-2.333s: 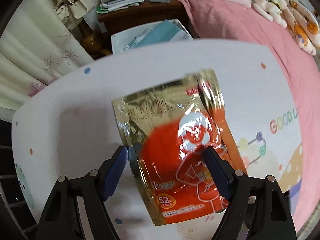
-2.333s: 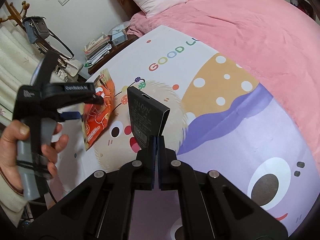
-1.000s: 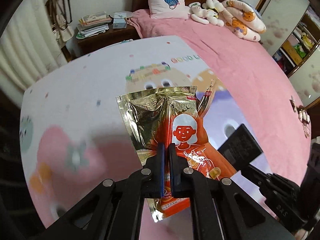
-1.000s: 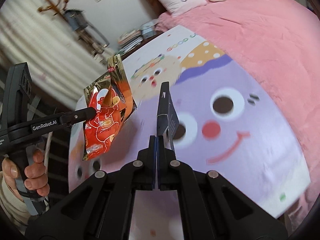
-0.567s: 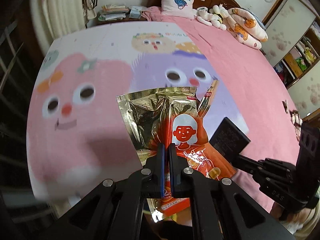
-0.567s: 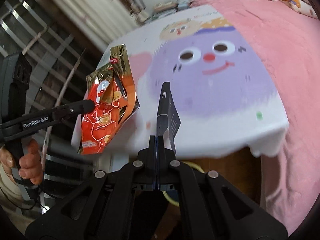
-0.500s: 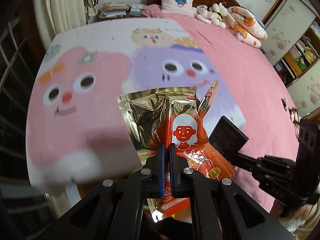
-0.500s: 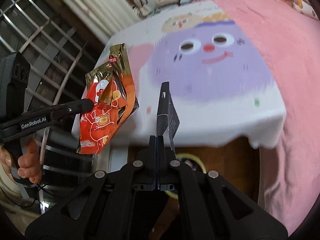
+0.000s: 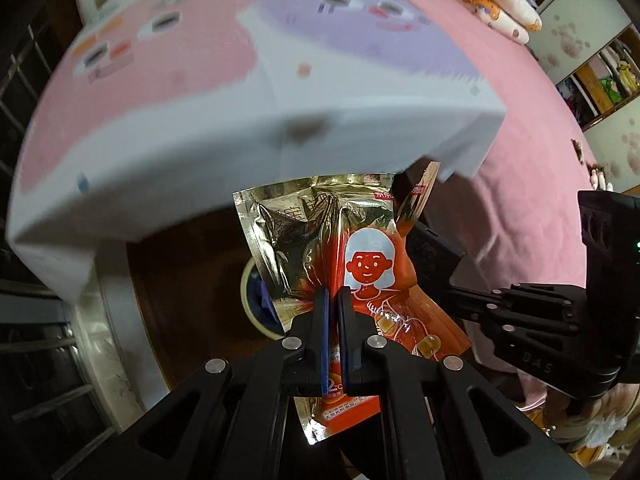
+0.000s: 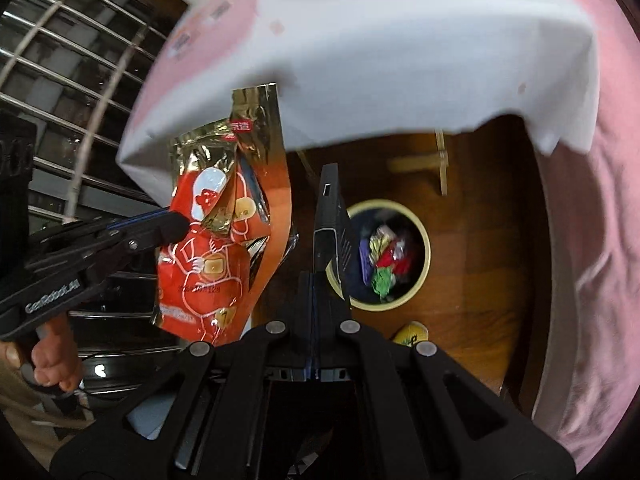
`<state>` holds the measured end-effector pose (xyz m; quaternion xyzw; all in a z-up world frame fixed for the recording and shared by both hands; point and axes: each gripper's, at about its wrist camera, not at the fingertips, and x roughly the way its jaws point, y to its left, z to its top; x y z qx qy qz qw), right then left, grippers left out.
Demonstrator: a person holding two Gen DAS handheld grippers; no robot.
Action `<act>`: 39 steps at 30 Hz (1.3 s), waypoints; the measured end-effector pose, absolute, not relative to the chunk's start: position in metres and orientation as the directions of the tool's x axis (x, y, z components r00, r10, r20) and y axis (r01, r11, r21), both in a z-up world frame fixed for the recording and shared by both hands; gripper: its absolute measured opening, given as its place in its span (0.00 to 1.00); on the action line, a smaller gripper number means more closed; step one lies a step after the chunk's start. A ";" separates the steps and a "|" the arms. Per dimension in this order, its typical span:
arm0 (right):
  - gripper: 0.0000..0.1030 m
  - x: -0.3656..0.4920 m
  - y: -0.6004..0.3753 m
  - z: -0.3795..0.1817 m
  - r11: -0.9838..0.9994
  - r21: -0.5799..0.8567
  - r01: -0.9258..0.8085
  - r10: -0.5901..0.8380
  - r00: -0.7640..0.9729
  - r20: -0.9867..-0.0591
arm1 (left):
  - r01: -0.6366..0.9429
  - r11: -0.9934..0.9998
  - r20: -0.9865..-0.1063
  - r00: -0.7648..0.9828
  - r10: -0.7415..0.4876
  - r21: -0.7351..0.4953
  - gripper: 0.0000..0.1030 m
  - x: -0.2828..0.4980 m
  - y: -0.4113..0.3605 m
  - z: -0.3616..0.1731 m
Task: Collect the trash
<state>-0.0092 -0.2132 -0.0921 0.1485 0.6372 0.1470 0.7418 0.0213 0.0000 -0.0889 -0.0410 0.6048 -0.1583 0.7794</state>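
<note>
Dark wooden floor [image 10: 480, 240] shows below the overhanging edge of the bed's white cartoon-printed cover [image 10: 420, 60], with the pink bedspread [image 10: 580, 260] falling down the right side and metal window bars off to the left. On that floor stands a round cream-rimmed waste bin [image 10: 425, 258], already holding crumpled coloured wrappers. The right tool [image 10: 313, 280] is clenched on the lower end of a flat black rectangular pack [image 10: 329, 216], which stands edge-on with its long axis pointing up and away from the fingers; the bin lies just ahead and to the right of it, lower down, so this is the nearer hand to the drop. The left tool [image 9: 333, 300] is pinched tight on the lower middle of a gold-and-red foil pouch [image 9: 360, 264] printed with a white-haired cartoon face, its long axis upright. From the left wrist view the bin peeks out behind the pouch's left edge, so that hand also looks close to being over it, I'd guess. Readable writing: "GenRobot.AI" on the left tool's side, "DAS" on the right tool's body, small red Chinese characters at the pouch's top, and a partly hidden "2" in a circle near its foot.
</note>
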 end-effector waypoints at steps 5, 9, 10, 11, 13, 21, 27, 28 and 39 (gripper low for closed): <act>0.00 -0.017 -0.210 -0.183 0.930 0.367 0.024 0.362 0.120 -0.924 | 0.170 0.950 -0.940 0.174 -0.292 -0.264 0.03 0.019 0.005 -0.175; 0.00 -0.024 -0.208 -0.264 0.936 0.348 0.059 0.342 0.088 -0.936 | 0.164 0.948 -0.943 0.149 -0.298 -0.273 0.04 0.016 0.004 -0.254; 0.00 -0.025 -0.207 -0.276 0.936 0.346 0.062 0.341 0.083 -0.936 | 0.166 0.948 -0.944 0.146 -0.296 -0.272 0.04 0.016 0.002 -0.270; 0.00 -0.025 -0.208 -0.300 0.939 0.338 0.066 0.333 0.076 -0.940 | 0.172 0.948 -0.945 0.143 -0.294 -0.269 0.05 0.017 0.000 -0.289; 0.00 -0.027 -0.209 -0.326 0.941 0.330 0.069 0.326 0.066 -0.943 | 0.179 0.951 -0.951 0.135 -0.279 -0.253 0.05 0.017 -0.005 -0.323; 0.00 -0.009 -0.203 -0.415 0.956 0.285 0.065 0.284 0.020 -0.959 | 0.181 0.956 -0.962 0.102 -0.252 -0.231 0.17 0.024 -0.012 -0.413; 0.36 -0.002 -0.201 -0.426 0.960 0.274 0.065 0.273 0.025 -0.962 | 0.128 0.971 -0.968 0.126 -0.217 -0.201 0.73 0.041 -0.004 -0.431; 0.46 -0.001 -0.200 -0.422 0.958 0.280 0.059 0.279 0.036 -0.960 | 0.121 0.973 -0.969 0.129 -0.210 -0.195 0.77 0.040 -0.002 -0.431; 0.47 0.010 -0.188 -0.356 0.962 0.271 0.015 0.269 0.082 -0.960 | 0.064 0.982 -0.966 0.179 -0.185 -0.176 0.84 0.051 0.016 -0.371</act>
